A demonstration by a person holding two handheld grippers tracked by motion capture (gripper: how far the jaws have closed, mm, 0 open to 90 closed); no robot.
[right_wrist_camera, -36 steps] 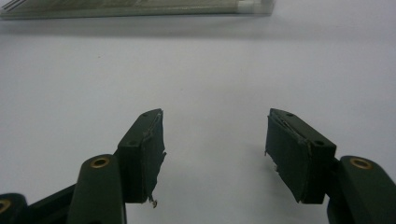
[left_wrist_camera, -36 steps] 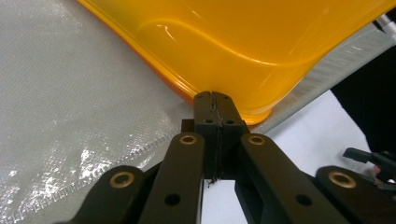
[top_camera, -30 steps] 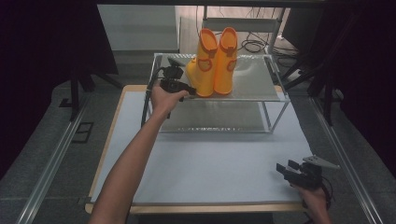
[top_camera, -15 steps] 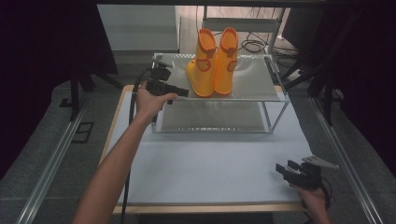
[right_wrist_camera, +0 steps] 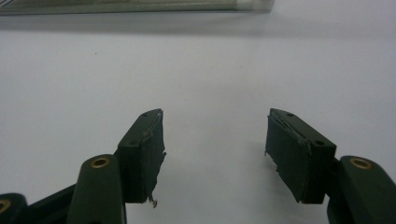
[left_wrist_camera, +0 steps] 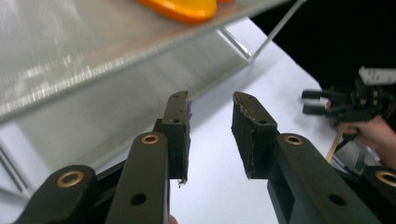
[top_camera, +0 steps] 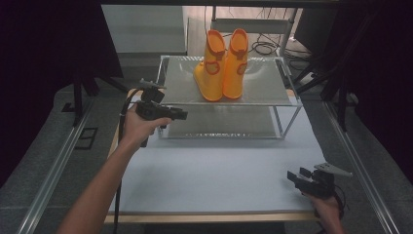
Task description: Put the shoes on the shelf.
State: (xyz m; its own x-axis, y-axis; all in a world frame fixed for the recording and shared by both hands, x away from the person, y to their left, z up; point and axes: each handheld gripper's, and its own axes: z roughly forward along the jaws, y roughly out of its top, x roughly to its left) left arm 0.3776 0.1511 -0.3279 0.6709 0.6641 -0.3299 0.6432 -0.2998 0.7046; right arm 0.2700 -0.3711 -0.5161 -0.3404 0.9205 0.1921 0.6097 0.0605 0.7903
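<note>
Orange boots (top_camera: 223, 66), no legible writing; left tool (top_camera: 181, 115) and right tool (top_camera: 292, 176) both parted, empty.

Orange boot (left_wrist_camera: 180, 8) cut off at the left gripper view's top edge; only its sole shows.

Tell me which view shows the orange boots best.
The high view: both orange boots stand upright side by side on the top shelf of the rack, whole and unobstructed. The left gripper view catches just an orange sole edge on the shelf at the top.
</note>
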